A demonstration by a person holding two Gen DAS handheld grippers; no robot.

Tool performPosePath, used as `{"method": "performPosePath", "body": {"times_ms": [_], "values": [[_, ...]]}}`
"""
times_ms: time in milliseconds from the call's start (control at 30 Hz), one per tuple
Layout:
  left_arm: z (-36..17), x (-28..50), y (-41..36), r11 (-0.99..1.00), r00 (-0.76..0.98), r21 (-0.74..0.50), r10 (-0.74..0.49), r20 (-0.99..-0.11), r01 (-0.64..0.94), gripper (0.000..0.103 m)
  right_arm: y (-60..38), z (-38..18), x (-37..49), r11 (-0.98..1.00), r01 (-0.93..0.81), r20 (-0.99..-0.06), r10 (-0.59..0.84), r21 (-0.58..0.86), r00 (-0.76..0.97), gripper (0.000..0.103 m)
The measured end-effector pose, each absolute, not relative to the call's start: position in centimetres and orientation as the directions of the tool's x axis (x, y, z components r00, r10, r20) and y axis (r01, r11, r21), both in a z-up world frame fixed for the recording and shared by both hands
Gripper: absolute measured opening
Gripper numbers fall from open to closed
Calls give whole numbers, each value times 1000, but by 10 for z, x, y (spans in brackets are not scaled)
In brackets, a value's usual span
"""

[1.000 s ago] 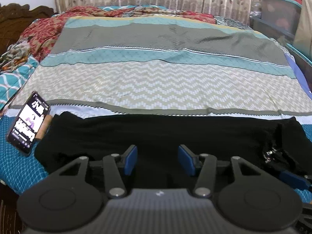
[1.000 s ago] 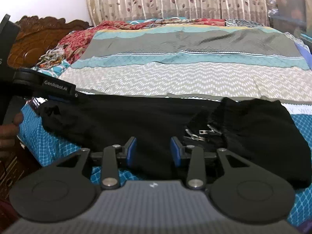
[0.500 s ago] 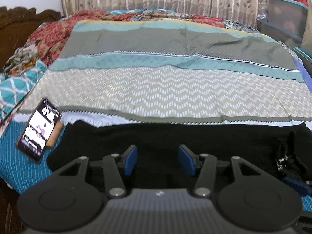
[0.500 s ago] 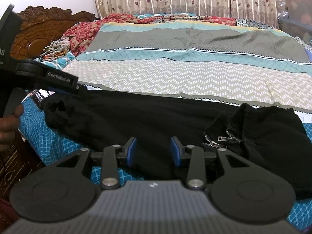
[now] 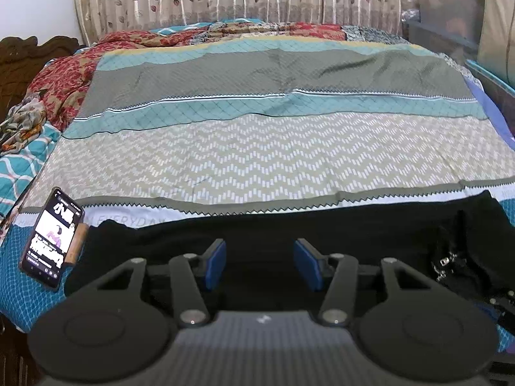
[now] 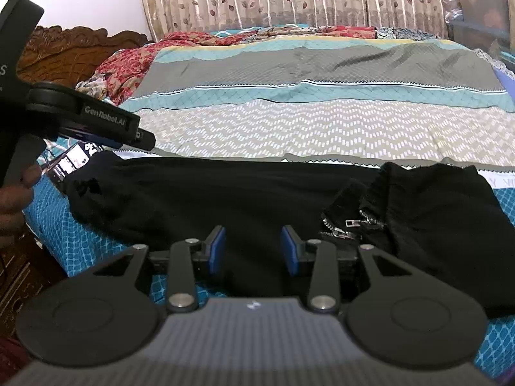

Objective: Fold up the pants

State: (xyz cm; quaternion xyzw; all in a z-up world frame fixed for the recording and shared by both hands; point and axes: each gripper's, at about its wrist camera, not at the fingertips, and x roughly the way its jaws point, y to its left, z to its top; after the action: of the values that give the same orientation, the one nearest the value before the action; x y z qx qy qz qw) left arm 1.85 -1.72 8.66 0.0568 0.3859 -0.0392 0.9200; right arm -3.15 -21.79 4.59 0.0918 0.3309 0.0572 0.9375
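left wrist view shows the black pants point(image 5: 289, 234) stretched along the bed's point(image 5: 257, 154) near edge, with the left gripper point(image 5: 258, 262) and right gripper point(image 6: 252, 247) both part-open, gripping nothing.

"GenRobot.AI" on left gripper point(image 6: 141, 138) side; "EVERYDAY" on bedsheet point(image 5: 135, 220) edge; phone point(image 5: 51, 238) text unreadable.
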Motion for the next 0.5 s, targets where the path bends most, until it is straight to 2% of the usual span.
{"method": "performPosePath", "body": {"times_ms": [500], "values": [[69, 18, -38, 984, 649, 95, -27, -761, 151, 48, -230, 38, -32, 965, -30, -609, 190, 262, 770, 41]]}}
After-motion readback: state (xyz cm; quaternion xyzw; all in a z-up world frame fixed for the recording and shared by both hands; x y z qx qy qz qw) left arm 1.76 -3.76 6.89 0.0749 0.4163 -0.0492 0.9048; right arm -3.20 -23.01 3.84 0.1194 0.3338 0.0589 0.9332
